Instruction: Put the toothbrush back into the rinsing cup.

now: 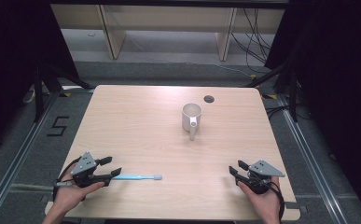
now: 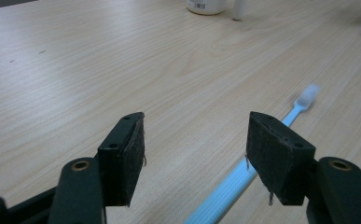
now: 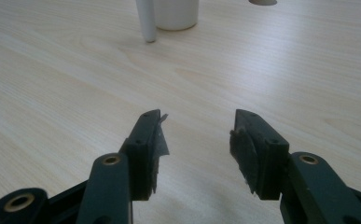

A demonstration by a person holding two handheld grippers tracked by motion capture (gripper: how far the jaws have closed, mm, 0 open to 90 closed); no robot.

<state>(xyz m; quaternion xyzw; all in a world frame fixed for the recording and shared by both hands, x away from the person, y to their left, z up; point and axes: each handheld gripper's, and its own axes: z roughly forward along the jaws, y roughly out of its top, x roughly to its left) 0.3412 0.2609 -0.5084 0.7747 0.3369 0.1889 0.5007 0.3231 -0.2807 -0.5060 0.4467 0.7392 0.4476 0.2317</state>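
At the left of the high view we see the left gripper (image 1: 112, 167) low over the near edge of the table (image 1: 136, 116), a hand wrapped around its back. Its jaws stand apart with nothing pinched between them. In the left gripper view the two black pads (image 2: 131, 154) are clearly spread, bare wood showing in the gap.

Just beside that gripper lies the toothbrush (image 1: 136, 177), flat on the wood, its length running toward the right. It is a slim, light blue stick with a ribbed handle and a pale, whitish bristle head at its far right end. In the left gripper view its handle passes under the right-hand jaw without being gripped.

Farther back, right of centre, stands a white mug (image 1: 191, 116), upright, with its handle toward us.

At the right, the right gripper (image 1: 234, 168) rests in a hand near the table's near edge, jaws released and empty.
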